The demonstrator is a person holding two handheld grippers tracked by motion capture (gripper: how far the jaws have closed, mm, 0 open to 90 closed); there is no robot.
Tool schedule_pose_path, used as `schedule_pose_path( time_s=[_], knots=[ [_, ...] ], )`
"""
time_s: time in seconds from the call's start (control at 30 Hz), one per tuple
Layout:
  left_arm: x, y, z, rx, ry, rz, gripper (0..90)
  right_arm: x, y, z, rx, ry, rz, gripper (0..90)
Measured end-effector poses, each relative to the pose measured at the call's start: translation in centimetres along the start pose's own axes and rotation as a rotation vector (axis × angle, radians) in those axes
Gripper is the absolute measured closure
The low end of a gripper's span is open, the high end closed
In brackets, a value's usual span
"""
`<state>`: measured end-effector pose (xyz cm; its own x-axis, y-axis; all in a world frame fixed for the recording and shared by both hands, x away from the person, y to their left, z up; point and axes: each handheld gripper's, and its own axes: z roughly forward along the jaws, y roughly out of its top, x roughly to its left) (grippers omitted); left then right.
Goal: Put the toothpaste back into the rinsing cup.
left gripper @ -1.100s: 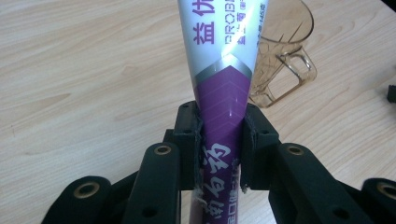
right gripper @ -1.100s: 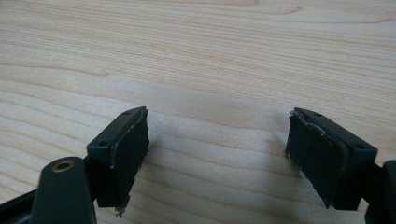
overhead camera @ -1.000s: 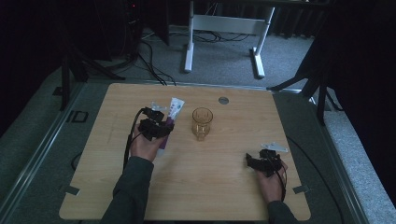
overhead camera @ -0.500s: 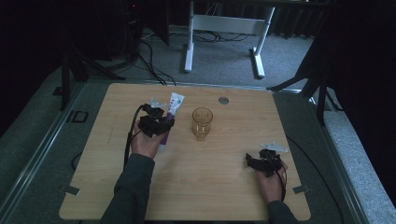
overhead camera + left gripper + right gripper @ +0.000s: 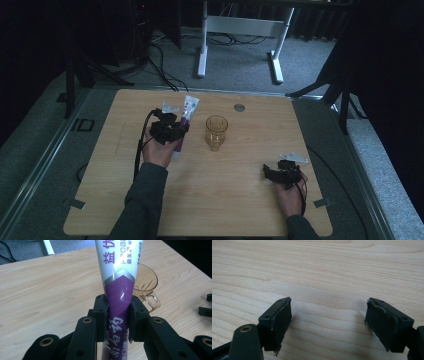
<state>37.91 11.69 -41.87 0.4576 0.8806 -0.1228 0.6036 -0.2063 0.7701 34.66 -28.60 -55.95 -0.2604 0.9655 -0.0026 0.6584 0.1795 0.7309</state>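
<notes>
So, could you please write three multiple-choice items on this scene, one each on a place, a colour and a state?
1. Where does the glass cup stand?
A. On the table, between the two grippers
B. On the floor
C. In the right gripper

2. What colours is the tube?
A. Green and yellow
B. White and purple
C. Red

3. How is the right gripper?
A. Shut on the cup
B. Shut on the tube
C. Open

Answers: 1 A, the high view shows it there. 2 B, white above, purple below. 3 C, only bare wood lies between its jaws; the left gripper holds the tube.
</notes>
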Motion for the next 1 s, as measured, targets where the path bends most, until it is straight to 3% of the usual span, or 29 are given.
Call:
schedule_pose_path(
  time_s=[0.3,0.5,1.0],
  knots=[
    [-0.3,0.7,0.2,-0.008,-0.006,0.013,71.7,0.0,0.0,0.0,-0.001,0.0,-0.003,20.9],
    [-0.1,1.2,0.5,-0.027,-0.015,-0.003,71.7,0.0,0.0,0.0,-0.001,0.0,-0.002,20.9],
    [-0.5,2.0,0.7,-0.082,-0.034,0.007,71.6,0.0,0.0,0.0,-0.001,0.0,-0.003,20.9]
  ],
)
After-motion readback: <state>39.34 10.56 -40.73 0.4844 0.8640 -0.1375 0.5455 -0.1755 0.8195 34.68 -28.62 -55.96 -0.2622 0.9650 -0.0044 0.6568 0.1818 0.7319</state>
